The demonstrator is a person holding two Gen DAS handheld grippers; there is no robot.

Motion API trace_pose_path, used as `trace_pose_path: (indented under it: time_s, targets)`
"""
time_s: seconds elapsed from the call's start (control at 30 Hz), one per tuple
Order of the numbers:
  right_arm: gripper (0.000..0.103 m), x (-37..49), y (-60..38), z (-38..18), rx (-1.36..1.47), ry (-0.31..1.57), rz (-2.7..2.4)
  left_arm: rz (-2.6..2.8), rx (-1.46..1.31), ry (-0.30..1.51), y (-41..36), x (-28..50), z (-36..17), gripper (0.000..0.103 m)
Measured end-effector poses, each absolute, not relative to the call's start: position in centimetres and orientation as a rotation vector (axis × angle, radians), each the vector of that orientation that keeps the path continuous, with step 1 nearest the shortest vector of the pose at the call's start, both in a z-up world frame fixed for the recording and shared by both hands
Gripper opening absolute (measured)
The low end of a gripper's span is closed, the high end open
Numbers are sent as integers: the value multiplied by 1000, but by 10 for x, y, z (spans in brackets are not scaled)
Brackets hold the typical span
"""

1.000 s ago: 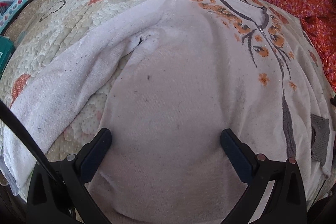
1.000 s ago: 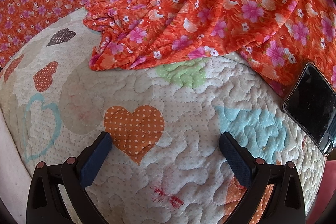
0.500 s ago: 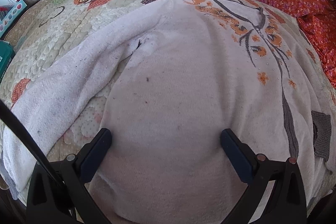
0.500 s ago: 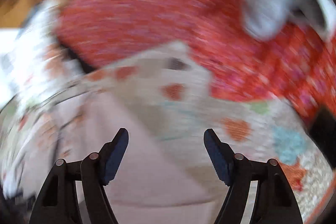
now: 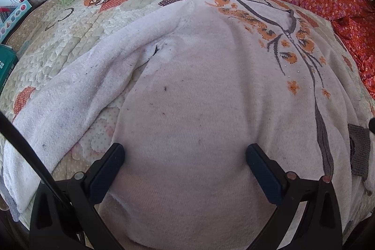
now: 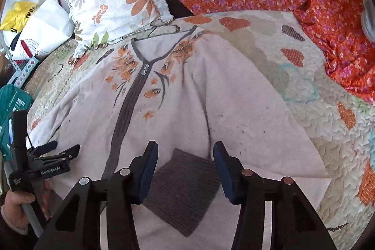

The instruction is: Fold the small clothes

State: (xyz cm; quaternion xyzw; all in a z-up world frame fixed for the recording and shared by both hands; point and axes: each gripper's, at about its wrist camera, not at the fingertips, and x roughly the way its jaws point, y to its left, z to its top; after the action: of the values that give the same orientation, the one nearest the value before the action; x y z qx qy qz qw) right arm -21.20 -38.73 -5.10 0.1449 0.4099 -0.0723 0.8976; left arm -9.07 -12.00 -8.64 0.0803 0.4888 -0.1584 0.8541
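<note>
Cardigan (image 6: 178, 114), pale pink with a grey front band and orange flower embroidery, lies spread face up on a quilted bed cover (image 6: 328, 123) patterned with hearts. It is the landmark for everything that follows.

Nearest its hem, the right tool (image 6: 182, 168) points down over the grey knitted pocket (image 6: 187, 189) on the cardigan's front. Its two blue-padded jaws are closing, with the pocket's top edge lying between them, but the pads do not appear to press on the cloth yet. Nothing is lifted.

Off the cardigan's other hem corner, the left tool (image 5: 185, 170) hovers over the plain lower panel. Its jaws stand wide apart and hold nothing. The right-wrist view shows it from the side, with the person's hand (image 6: 16, 205) gripping its handle.

Further up, both sleeves (image 5: 70, 100) stretch outward from the body, unfolded. The neckline lies at the far end, close to a white floral pillow (image 6: 112, 1).

Beyond the cardigan's far right side sits a crumpled orange flowered cloth (image 6: 339, 39). Beyond its far left side are white bags (image 6: 44, 25) and a teal packet (image 6: 14, 100).

Judged from this, folding has not begun: the garment is only laid flat. Sleeves, sides and the final fold all remain.
</note>
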Motion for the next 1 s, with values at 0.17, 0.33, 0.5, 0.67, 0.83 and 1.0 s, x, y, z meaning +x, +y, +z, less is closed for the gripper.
trace_pose_path:
  time_s: [0.17, 0.33, 0.5, 0.67, 0.83, 1.0]
  targets:
    - [54, -225, -379, -62, 259, 894, -114, -323, 166, 1034, -121, -89, -87, 103]
    - [54, -225, -360, -80, 153, 942, -130, -324, 166, 1029, -121, -89, -87, 103]
    - [25, -224, -349, -88, 55, 936, -158, -323, 167, 1014, -120, -91, -88, 103]
    - [6, -240, -377, -63, 141, 889, -201, -326, 165, 1020, -118, -91, -88, 103]
    - [6, -310, -464, -10, 157, 800, -580, -345, 165, 1047, -117, -90, -86, 103]
    - [8, -372, -554, 4, 102, 853, -1003, -342, 165, 1069, -118, -89, -86, 103]
